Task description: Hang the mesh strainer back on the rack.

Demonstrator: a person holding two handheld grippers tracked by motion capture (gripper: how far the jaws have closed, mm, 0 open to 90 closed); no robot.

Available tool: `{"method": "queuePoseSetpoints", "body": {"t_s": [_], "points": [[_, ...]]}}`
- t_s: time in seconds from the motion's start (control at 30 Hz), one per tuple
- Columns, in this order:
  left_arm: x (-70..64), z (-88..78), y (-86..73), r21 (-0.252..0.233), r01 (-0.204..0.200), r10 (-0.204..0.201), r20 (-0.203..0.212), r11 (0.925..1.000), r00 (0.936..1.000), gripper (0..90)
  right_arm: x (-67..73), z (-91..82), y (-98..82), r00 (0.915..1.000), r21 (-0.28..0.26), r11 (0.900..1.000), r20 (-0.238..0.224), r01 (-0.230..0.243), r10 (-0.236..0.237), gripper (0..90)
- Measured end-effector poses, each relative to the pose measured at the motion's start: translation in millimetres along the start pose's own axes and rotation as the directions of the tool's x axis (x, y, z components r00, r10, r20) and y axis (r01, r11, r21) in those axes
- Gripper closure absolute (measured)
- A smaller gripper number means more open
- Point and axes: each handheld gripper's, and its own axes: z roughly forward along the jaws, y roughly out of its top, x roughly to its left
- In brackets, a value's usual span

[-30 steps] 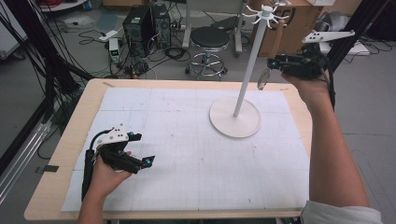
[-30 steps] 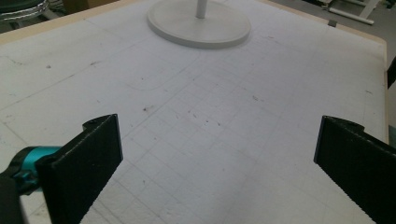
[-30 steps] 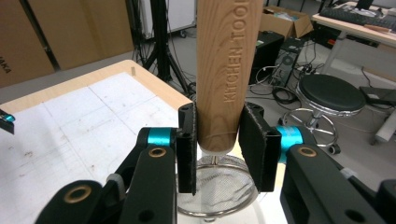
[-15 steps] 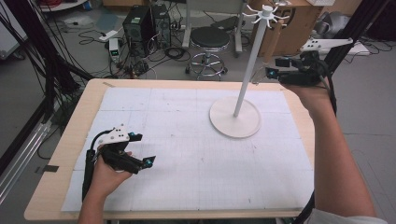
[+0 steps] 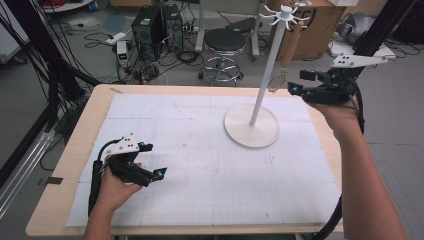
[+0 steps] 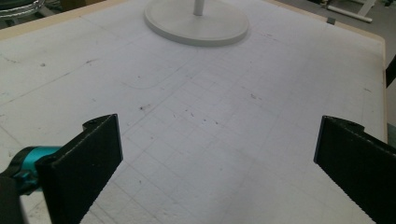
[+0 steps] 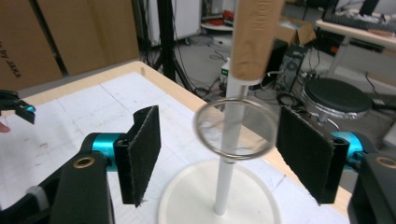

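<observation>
Since a second ago, the right gripper (image 5: 300, 84) has let go of the strainer (image 7: 236, 128) and drawn back a little from the white stand (image 5: 270, 65); its jaws have just been opening, and the strainer's wire ring sits between them without either pad touching it. Seen from the right gripper's own camera, the two black pads stand well apart, one on each side of the round mesh ring, with clear space on both sides. The strainer hangs from a hook at the top of the stand by its wooden handle (image 5: 291, 45), handle up and ring down, just beside the white pole. In the high view the ring (image 5: 278, 82) shows near the pole, between it and the right gripper's tips. The stand's round base (image 5: 251, 126) rests on the white sheet (image 5: 200, 165) that covers the wooden table (image 5: 60, 195), toward the far right part of it.

The left gripper (image 5: 150, 160) has stayed where it was, low over the near left part of the sheet, well apart from the stand. Its jaws are wide open with nothing between them, and its own camera looks across the bare gridded sheet toward the stand's base (image 6: 196, 23).
</observation>
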Motion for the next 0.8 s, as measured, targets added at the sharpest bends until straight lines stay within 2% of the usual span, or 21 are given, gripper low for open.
{"method": "queuePoseSetpoints", "body": {"t_s": [0.07,0.13,0.23,0.53,0.67,0.73,0.8], "points": [[0.1,-0.4,0.0,-0.001,0.001,-0.001,0.000,1.0000,1.0000,1.7,2.5,-0.5,-4.4,0.9999,-0.011,1.000,-0.016,0.004,-0.004,24.6],[0.2,-0.4,-0.1,-0.002,-0.003,0.003,0.007,1.0000,1.0000,1.6,4.9,1.0,-8.8,0.9997,0.003,1.000,-0.024,0.007,-0.007,19.0],[-0.3,0.0,0.1,-0.005,-0.008,0.008,0.020,1.0000,0.9998,1.6,8.6,1.8,-15.6,0.9992,0.004,1.000,-0.037,0.016,-0.016,16.7],[-0.1,-0.6,0.0,-0.007,-0.005,0.005,0.017,1.0000,0.9998,1.6,18.3,1.3,-32.2,0.9960,-0.029,1.000,-0.089,0.008,-0.011,11.0],[-0.4,-0.8,0.1,-0.008,-0.005,0.005,0.021,1.0000,0.9998,1.6,24.3,2.7,-37.4,0.9933,-0.027,1.000,-0.114,0.017,-0.019,8.7],[-0.7,-0.4,0.3,-0.009,-0.009,0.009,0.021,0.9999,0.9997,1.6,27.2,4.9,-40.0,0.9907,-0.020,1.000,-0.135,0.016,-0.018,0.8],[-0.8,-0.3,0.3,-0.009,-0.008,0.009,0.023,0.9999,0.9997,1.6,31.4,5.9,-42.9,0.9884,-0.013,1.000,-0.150,0.020,-0.021,0.8]]}}
